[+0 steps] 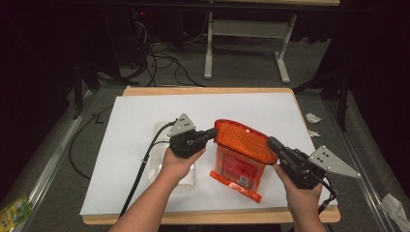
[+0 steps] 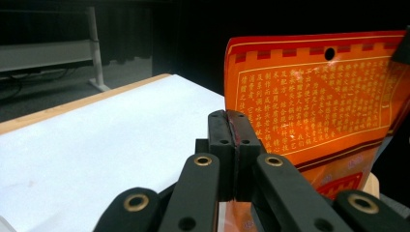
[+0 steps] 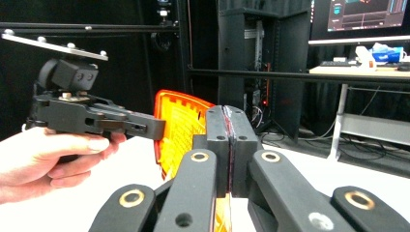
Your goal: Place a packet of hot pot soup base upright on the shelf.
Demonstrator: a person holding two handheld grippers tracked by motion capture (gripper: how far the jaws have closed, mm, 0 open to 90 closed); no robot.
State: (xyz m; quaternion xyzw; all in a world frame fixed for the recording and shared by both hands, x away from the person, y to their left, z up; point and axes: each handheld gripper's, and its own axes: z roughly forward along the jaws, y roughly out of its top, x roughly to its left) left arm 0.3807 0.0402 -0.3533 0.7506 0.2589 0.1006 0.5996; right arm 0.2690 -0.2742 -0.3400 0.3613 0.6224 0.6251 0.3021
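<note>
A clear plastic bag (image 1: 167, 159) lies flat on the white surface (image 1: 130, 121), left of centre and partly under the person's left hand (image 1: 176, 164); it is thin and glossy. The left gripper (image 1: 212, 133), black and blocky with a grey three-cornered plate on top, points right. In the left gripper view its jaws are clenched on the left edge of the orange pouch (image 2: 314, 111), a thin strip of the foil pinched between the pads.

The orange pouch (image 1: 240, 154) is held up off the surface at the middle, between the two grippers. It is a flat, shiny foil packet, roughly rectangular, with a round hang hole near its top and rows of small gold print on the face. Its long axis runs from the far top edge down to the near bottom seal, which points toward the person and tilts a little right. The top is spread wide between the two grips and bows slightly.

The right gripper (image 1: 271, 143) points left and far from the right hand (image 1: 302, 193). In the right gripper view its jaws are clamped together on the pouch's right edge (image 3: 181, 130), foil showing in the seam between the pads.

Scraps of crumpled white paper (image 1: 313, 118) lie on the floor right of the surface.
</note>
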